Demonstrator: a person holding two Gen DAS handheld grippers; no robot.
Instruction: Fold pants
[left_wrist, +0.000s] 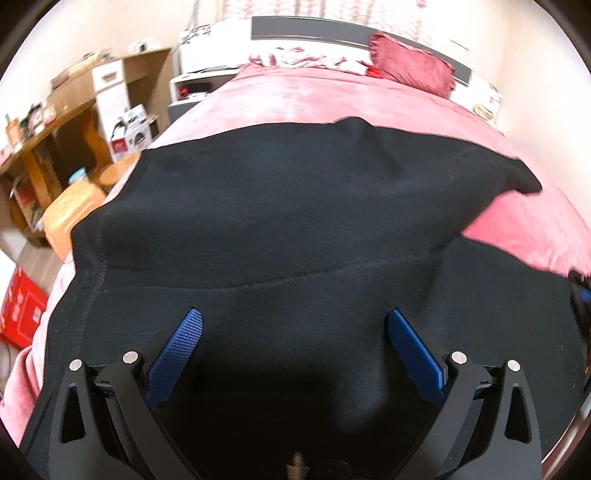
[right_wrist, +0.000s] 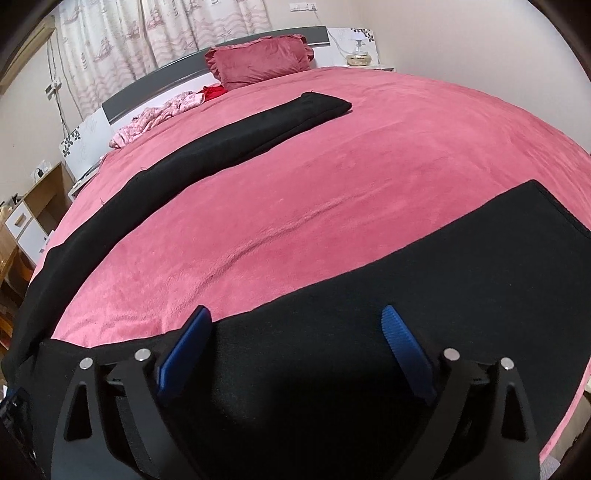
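Black pants (left_wrist: 295, 206) lie spread on a pink bed (left_wrist: 332, 96). In the left wrist view my left gripper (left_wrist: 293, 321) hovers over the wide waist part, blue fingers (left_wrist: 184, 339) far apart with only flat cloth beneath them. The right wrist view shows the pants (right_wrist: 369, 288) split into two legs: one leg (right_wrist: 236, 136) runs far up the bed, the other lies under my right gripper (right_wrist: 297, 321). That gripper's blue fingers (right_wrist: 400, 339) stand wide, nothing pinched between them. Its left finger sits at the leg's upper edge.
A dark pink pillow (right_wrist: 258, 61) and crumpled pink cloth (right_wrist: 159, 114) lie at the headboard. Wooden shelves (left_wrist: 66, 122), boxes and an orange stool (left_wrist: 70, 210) stand left of the bed. A nightstand with a lamp (right_wrist: 358, 51) is at the far right.
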